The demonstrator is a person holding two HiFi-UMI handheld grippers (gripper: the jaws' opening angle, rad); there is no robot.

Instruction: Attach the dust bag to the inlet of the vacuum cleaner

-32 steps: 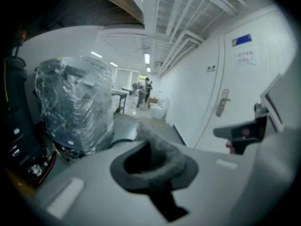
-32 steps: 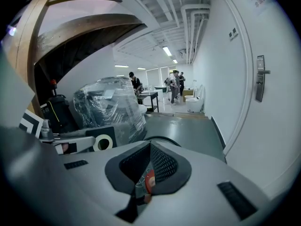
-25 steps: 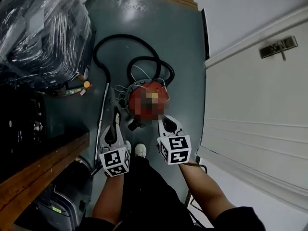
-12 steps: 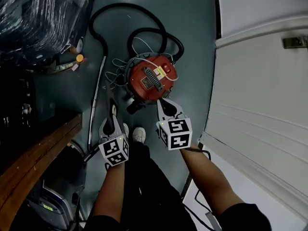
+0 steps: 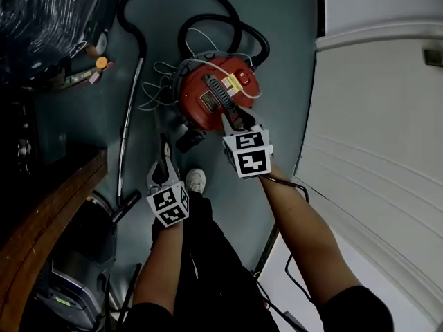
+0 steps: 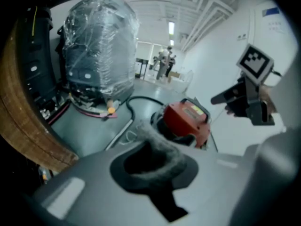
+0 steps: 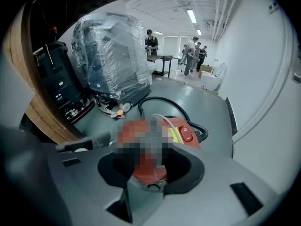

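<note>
Two hand-held grippers are in my feed, both pointing down at the grey-green floor (image 5: 277, 81). My left hand-held gripper (image 5: 165, 144) hangs just left of the vacuum cleaner (image 5: 197, 88), apart from it and beside a pale shoe (image 5: 196, 180). Its jaws are nearly together and clamp a grey fuzzy piece of material (image 6: 162, 147) (I cannot tell from here whether that is the dust bag). My right hand-held gripper (image 5: 235, 123) sits over the near edge of the vacuum cleaner. Its jaws are opening with nothing between the pads, and through the gap I see only the red body beyond. Whether the tips touch the casing I cannot make out.

The vacuum cleaner is a round red canister with a black handle across its top, standing on the floor just ahead of the shoe. A black hose (image 7: 157, 98) loops round behind it, and a thin white cord (image 5: 156, 92) lies tangled at its left side. A metal wand (image 5: 129, 133) lies on the floor further left. At far left runs the wooden edge of a tabletop (image 5: 48, 216), with a bundle wrapped in clear plastic (image 5: 48, 9) beyond it. A white panelled wall (image 5: 374, 116) closes the right side.
</note>
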